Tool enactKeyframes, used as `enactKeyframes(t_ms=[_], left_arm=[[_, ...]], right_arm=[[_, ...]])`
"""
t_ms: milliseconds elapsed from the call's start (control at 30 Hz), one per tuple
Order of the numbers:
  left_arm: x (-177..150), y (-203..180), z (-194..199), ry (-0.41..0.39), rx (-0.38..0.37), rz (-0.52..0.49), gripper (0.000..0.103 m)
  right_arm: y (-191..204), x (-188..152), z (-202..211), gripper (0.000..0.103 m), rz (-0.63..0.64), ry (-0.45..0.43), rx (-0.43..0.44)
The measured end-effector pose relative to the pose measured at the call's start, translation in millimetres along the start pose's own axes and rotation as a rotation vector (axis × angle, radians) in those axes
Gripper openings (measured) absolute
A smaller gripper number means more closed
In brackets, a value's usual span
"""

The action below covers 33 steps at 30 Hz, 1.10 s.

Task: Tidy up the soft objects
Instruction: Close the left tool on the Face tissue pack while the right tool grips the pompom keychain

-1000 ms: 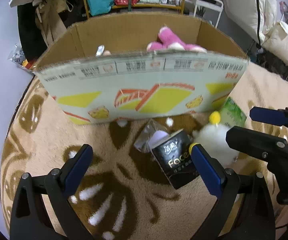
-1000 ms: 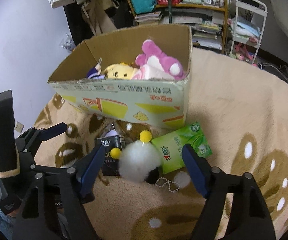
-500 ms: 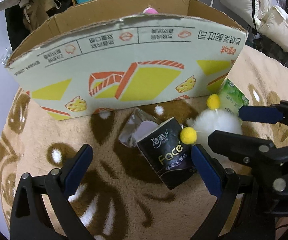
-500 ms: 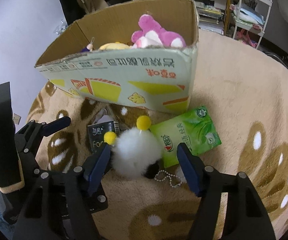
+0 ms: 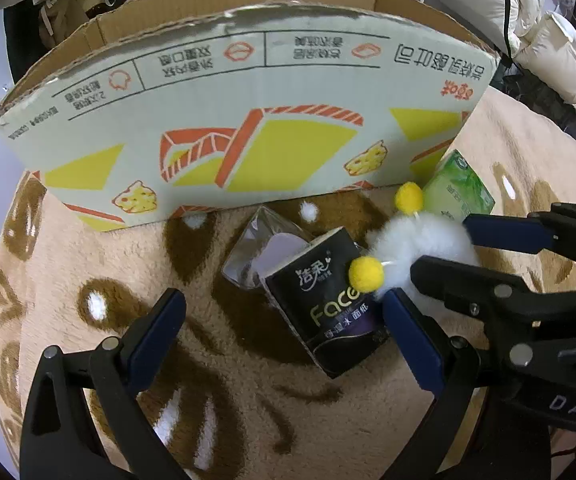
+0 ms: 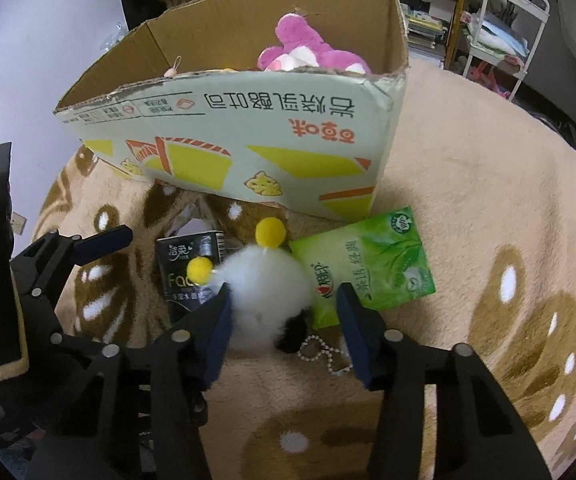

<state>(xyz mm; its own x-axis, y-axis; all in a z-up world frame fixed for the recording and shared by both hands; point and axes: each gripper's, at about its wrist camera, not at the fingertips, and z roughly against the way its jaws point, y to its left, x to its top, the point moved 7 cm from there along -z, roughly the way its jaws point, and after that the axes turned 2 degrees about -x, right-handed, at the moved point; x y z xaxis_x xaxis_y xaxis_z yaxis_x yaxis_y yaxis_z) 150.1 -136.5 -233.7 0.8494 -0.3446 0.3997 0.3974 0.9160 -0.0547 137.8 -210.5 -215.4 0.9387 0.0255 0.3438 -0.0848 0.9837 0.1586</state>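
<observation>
A white fluffy toy [image 6: 266, 294] with two yellow pom-poms lies on the rug in front of a cardboard box [image 6: 248, 136]. My right gripper [image 6: 284, 308] is open with its jaws on either side of the toy, not closed on it. The toy also shows in the left wrist view [image 5: 420, 248]. A black tissue pack [image 5: 328, 304] lies to its left, between the open jaws of my left gripper [image 5: 284, 324]. A green tissue pack [image 6: 368, 264] lies to the toy's right. A pink plush [image 6: 308, 48] sits inside the box.
A clear plastic wrapper [image 5: 256, 248] lies between the black pack and the box. A bead chain [image 6: 324, 352] trails from the toy. The beige and brown rug [image 6: 488, 200] extends to the right. Shelves and a white cart [image 6: 500, 20] stand behind the box.
Both grippers have moved forward and down toward the items. The right jaws now flank the white toy, and the black pack now sits between the left jaws.
</observation>
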Motion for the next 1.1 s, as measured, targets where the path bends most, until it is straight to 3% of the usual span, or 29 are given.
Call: enactKeyframes(t_ms=[133, 400, 600, 667, 733, 833, 1100], left_arm=[[-4.1, -4.6, -8.0, 0.032, -0.003, -0.022, 0.098], [-11.7, -28.3, -22.3, 0.045, 0.065, -0.132, 0.098], [-10.5, -24.8, -28.7, 0.047, 0.041, -0.073, 0.096], [-9.3, -17.8, -27.6, 0.044, 0.022, -0.049, 0.083], [-8.0, -14.2, -27.5, 0.036, 0.020, -0.028, 0.076], [-6.7, -9.3, -25.6, 0.031, 0.004, -0.003, 0.075], [-0.4, 10.2, -23.6, 0.045, -0.014, 0.013, 0.076]], right_arm=[[-0.9, 0.5, 0.2, 0.051, -0.003, -0.003, 0.002], [2.0, -1.0, -0.1, 0.051, 0.009, -0.003, -0.007], [4.1, -1.1, -0.9, 0.051, 0.017, -0.004, -0.011], [5.3, -0.6, -1.6, 0.051, 0.018, -0.005, -0.010], [5.4, -0.3, -1.6, 0.048, 0.022, -0.008, -0.009], [7.0, 0.4, -0.7, 0.043, 0.027, -0.012, 0.004], [4.6, 0.7, 1.0, 0.043, 0.017, -0.012, 0.017]])
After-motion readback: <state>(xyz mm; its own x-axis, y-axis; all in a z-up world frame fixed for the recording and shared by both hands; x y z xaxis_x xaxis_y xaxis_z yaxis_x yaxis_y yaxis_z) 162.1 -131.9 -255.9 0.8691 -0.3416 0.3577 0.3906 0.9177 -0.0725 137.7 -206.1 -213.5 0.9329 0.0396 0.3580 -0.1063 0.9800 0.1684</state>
